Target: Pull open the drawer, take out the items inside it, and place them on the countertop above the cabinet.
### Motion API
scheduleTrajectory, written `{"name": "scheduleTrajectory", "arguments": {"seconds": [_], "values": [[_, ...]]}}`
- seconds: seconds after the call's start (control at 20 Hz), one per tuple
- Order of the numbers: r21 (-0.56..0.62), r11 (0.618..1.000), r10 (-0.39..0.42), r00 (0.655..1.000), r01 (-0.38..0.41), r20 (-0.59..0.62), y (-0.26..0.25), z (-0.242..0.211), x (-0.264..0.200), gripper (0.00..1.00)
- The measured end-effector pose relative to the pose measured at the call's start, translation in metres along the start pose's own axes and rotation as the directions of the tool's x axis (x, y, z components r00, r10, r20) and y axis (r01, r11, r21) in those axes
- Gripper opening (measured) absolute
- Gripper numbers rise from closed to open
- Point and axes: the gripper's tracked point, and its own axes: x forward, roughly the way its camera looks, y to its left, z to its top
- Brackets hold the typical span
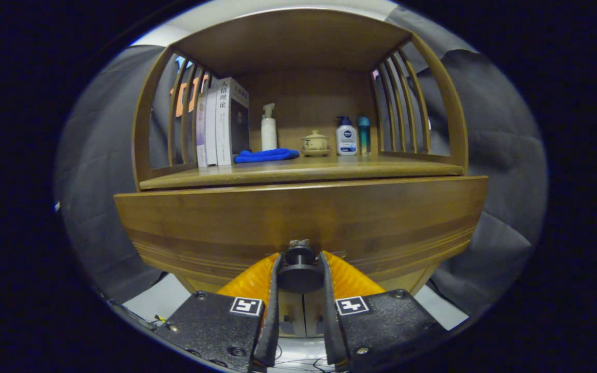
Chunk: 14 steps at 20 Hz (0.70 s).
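Observation:
A wooden cabinet fills the scene, its drawer front (298,217) a broad brown panel straight ahead. A dark round knob (299,269) sticks out from the lower middle of that panel. My gripper (299,259) is shut on the knob, one finger pressing each side of it. The drawer stands slightly out from the cabinet body, and its inside is hidden. Above the drawer runs the countertop (381,167), a wooden shelf under a curved hood.
On the countertop stand upright books (223,122), a blue cloth (266,155), a white pump bottle (269,128), a small lidded cup (315,142), a white lotion bottle (346,137) and a teal bottle (364,134). Slatted wooden sides flank the shelf. Dark cloth hangs behind.

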Motion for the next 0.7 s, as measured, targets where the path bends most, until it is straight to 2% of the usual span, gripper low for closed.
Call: {"name": "scheduleTrajectory", "arguments": {"seconds": [0.55, 0.7], "values": [[-0.024, 1.0, 0.005, 1.0, -0.005, 0.001, -0.006, -0.031, -0.082, 0.38], [-0.02, 0.999, 0.028, 1.0, -0.028, 0.007, -0.002, -0.037, -0.102, 0.38]]}}
